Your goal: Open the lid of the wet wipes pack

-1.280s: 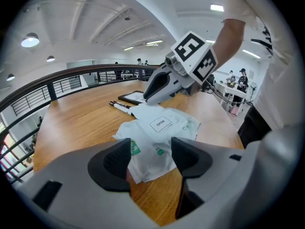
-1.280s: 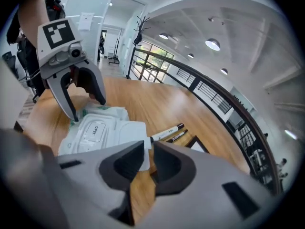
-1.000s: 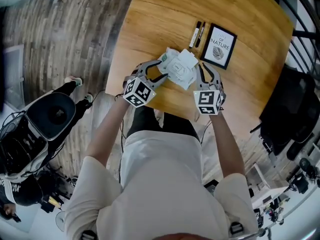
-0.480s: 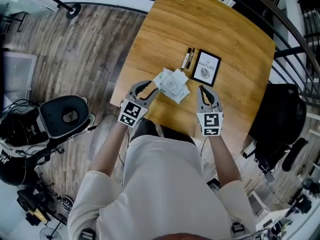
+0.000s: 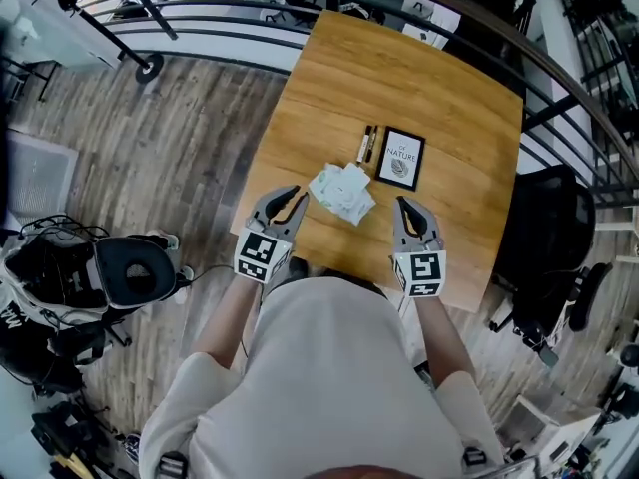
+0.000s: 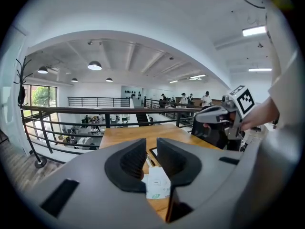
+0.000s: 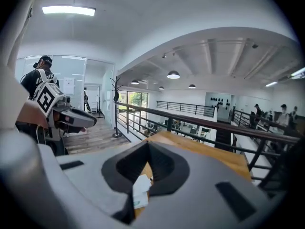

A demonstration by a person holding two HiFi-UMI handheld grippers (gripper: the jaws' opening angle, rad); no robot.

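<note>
Both tools are up in the air at the near edge of the smooth, honey-grained wooden worktop [image 5: 449,98]. The left tool [image 5: 296,200] is closing its dark, curved jaws: only a narrow slit remains, with nothing in it. The right tool [image 5: 403,206] has its jaws tip to tip, empty. The wet wipes pack [image 5: 342,193], white and crinkly, lies flat between them, just near of a black-framed card [image 5: 401,158] and two pens [image 5: 367,144].

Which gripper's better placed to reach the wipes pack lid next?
Probably left: the left gripper sits nearer the wet wipes pack, jaws narrowly apart, closing, empty. The right gripper is shut and slightly farther.
</note>
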